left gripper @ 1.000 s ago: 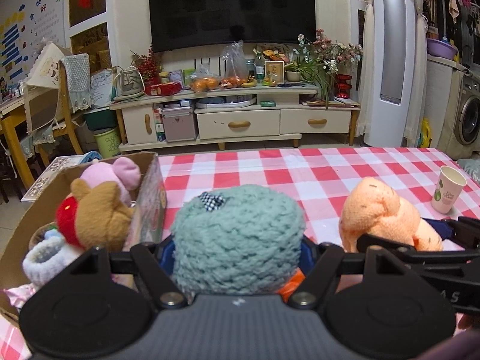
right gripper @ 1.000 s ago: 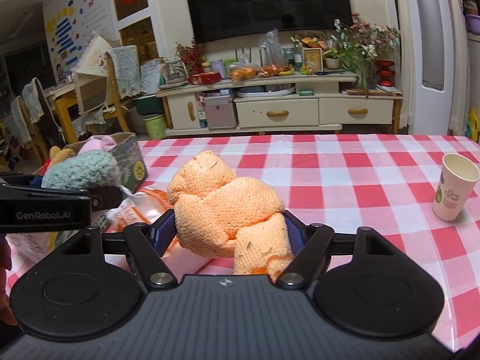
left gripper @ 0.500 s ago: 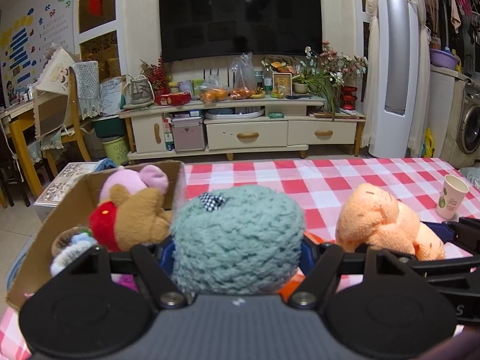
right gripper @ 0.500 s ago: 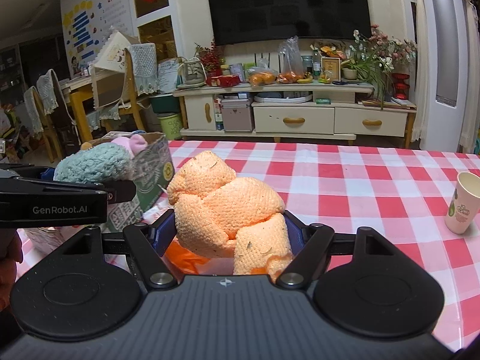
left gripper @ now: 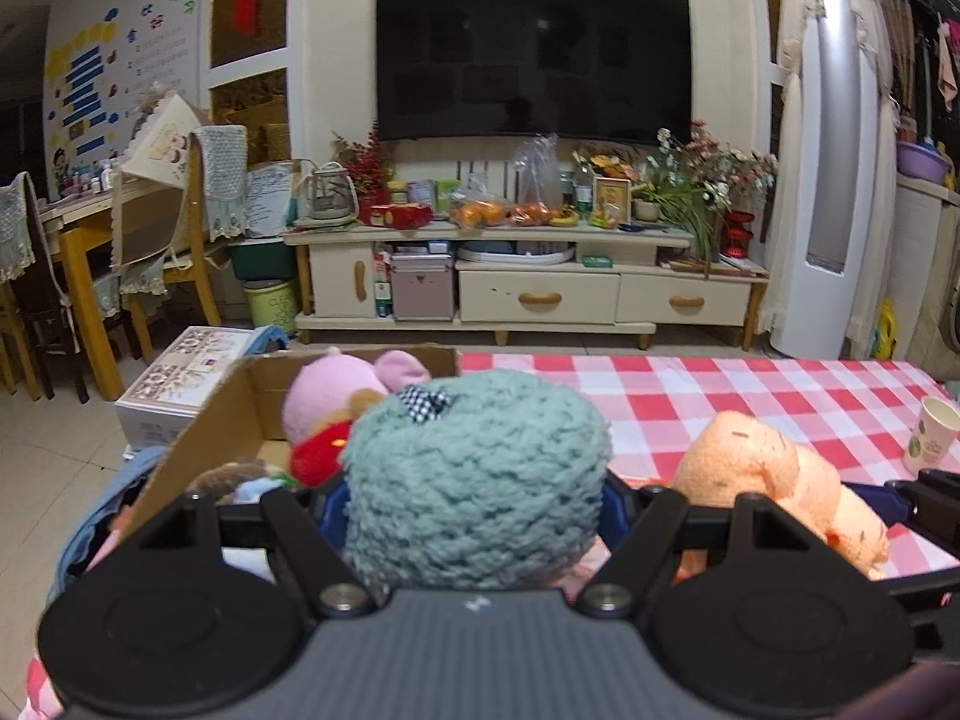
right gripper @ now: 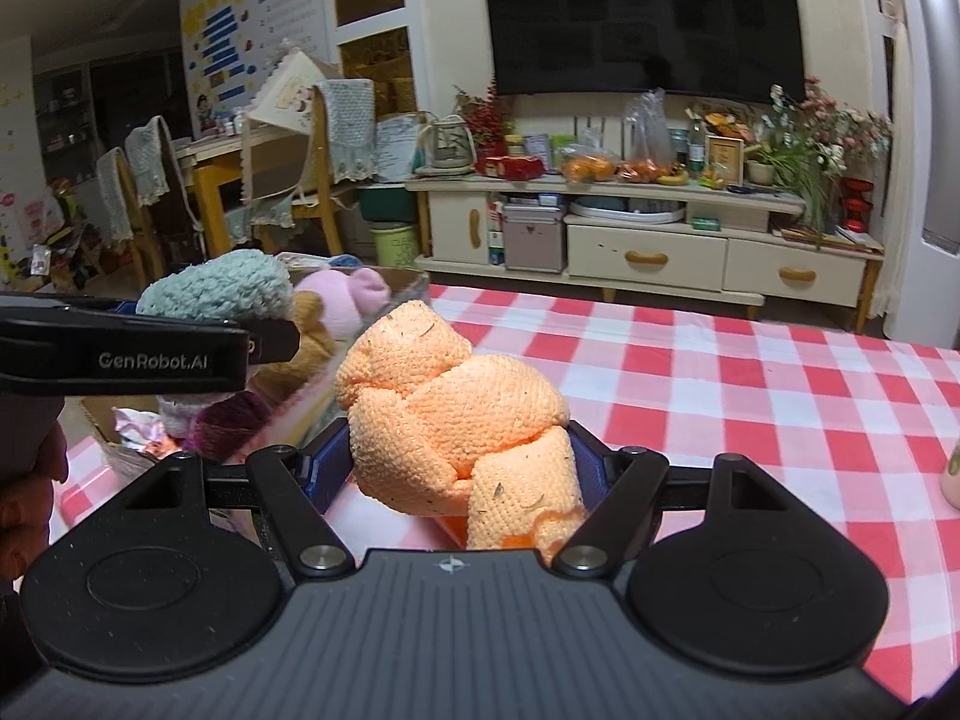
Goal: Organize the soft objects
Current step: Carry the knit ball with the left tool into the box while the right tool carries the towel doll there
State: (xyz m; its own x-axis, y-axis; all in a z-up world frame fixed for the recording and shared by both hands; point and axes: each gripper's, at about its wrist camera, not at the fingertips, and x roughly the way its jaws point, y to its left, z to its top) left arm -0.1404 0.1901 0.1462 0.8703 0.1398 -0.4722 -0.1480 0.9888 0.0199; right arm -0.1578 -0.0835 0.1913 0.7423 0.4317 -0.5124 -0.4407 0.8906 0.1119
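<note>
teal knit ball [left gripper: 474, 480] clamped in left jaws, orange knit toy [right gripper: 456, 426] in right jaws.

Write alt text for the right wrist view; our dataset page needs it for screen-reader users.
The right tool grips a knotted orange knit cloth above a red-and-white checked tablecloth. To its left, the left tool holds a teal fuzzy toy by a cardboard box of plush toys.

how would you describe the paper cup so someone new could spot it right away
Start at the red and white checked tablecloth. Near its far right edge a paper cup stands upright, alone. It is the only stiff thing there: pale, with a small green print, unlike the soft toys.
</note>
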